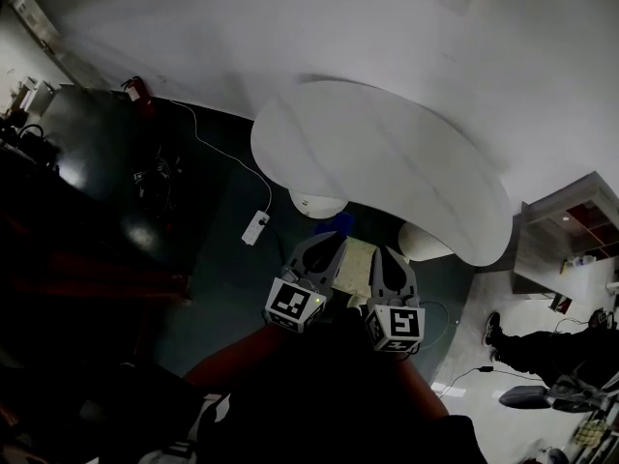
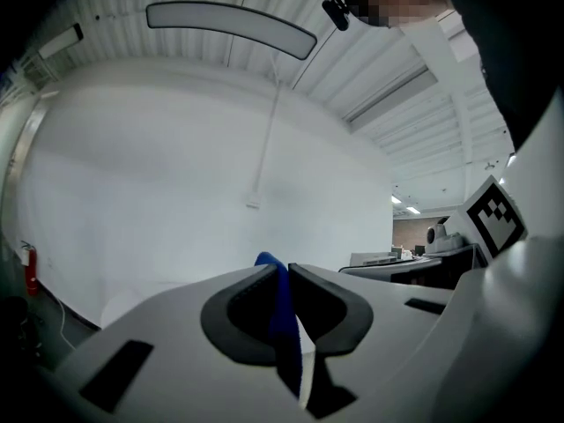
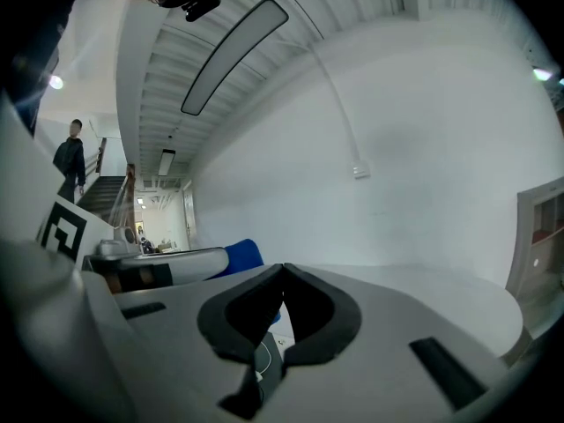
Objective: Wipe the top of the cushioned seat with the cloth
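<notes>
The cushioned seat (image 1: 387, 162) is a wide, white, curved top on round pedestals, just ahead of both grippers in the head view. My left gripper (image 1: 327, 247) is shut on a blue cloth (image 1: 336, 223), which pokes up between its dark pads (image 2: 238, 311). In the left gripper view the blue cloth (image 2: 280, 315) runs down the narrow gap of the left gripper (image 2: 284, 271). My right gripper (image 1: 389, 259) is beside it, a little to the right. In the right gripper view the right gripper (image 3: 282, 271) has its tips touching and holds nothing. Both are held off the seat.
A white power strip (image 1: 254, 228) with its cable lies on the dark floor to the left. A red fire extinguisher (image 1: 135, 90) and a dark desk (image 1: 87, 143) are further left. An open shelf unit (image 1: 566, 235) and a person's leg and shoe (image 1: 493, 329) are at the right.
</notes>
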### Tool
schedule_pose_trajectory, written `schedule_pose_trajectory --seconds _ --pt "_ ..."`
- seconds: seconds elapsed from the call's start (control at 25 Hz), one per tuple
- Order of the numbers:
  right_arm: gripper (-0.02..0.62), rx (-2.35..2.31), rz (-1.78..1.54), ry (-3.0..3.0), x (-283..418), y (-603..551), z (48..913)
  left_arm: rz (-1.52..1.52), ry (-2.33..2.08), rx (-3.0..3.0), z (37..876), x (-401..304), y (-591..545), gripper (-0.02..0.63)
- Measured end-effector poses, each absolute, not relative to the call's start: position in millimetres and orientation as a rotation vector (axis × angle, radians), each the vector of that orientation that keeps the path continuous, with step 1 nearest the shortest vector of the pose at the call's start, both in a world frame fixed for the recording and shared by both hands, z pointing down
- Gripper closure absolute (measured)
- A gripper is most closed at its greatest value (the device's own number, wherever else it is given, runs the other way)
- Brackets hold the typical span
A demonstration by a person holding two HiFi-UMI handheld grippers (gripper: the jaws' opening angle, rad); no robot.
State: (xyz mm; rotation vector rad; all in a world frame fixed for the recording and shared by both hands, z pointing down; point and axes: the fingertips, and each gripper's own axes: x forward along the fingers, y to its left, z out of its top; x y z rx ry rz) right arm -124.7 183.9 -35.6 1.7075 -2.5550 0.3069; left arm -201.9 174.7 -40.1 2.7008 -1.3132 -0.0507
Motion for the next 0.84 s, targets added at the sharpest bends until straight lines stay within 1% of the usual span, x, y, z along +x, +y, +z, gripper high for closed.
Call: schedule_pose_trajectory --seconds 0.24,0.6,0.84 --pt "0.558 1.765 0.265 -2.471 -122.2 185.3 -39.5 -0.078 -1.294 2.732 -51.6 -203.2 171.4 0.558" --pt "0.558 1.773 0.238 -2.437 -153.5 191.2 -31.0 -0.043 -1.264 2.774 -44.8 -223.8 179.7 0.558" --pt "0.559 1.759 0.182 -2.448 -164.6 184.4 -42.0 -0.006 -1.270 2.788 -47.8 -230.0 176.4 0.558"
